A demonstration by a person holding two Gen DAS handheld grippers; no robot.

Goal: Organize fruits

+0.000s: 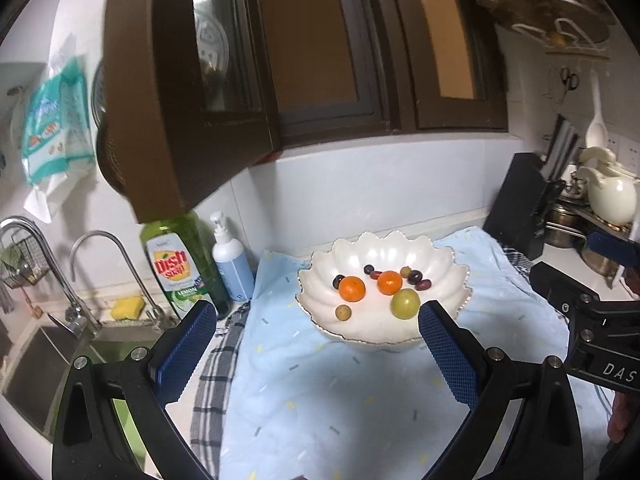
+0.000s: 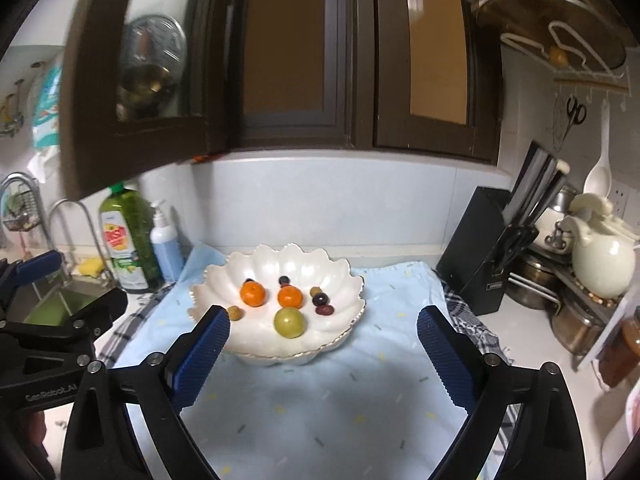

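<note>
1. Overall, the worktop carries a blue cloth; a white scalloped bowl sits on the cloth's far half.
2. All visible fruit lies inside the bowl; none shows on the cloth or the bare worktop. Judgement: the task appears complete or nearly so, with no loose piece left to collect in either view.
3. Left gripper: jaws wide open, holding nothing, positioned just in front of the bowl above the cloth.
4. Right gripper: jaws wide open, holding nothing, likewise near the bowl's front rim.
5. Fruit, largest first:
   - Green fruit: round, smooth, nearest the front.
   - Left orange and right orange: small, round, bright, side by side, apart from each other.
   - Yellow-brown fruit: small, at the left, close to the left orange.
   - Dark fruits: several small, purple to reddish pieces scattered toward the right and rear; exact type cannot be determined.
6. Remaining work, as a judgement: possibly grouping by kind inside the bowl, since the pieces lie mixed.
</note>
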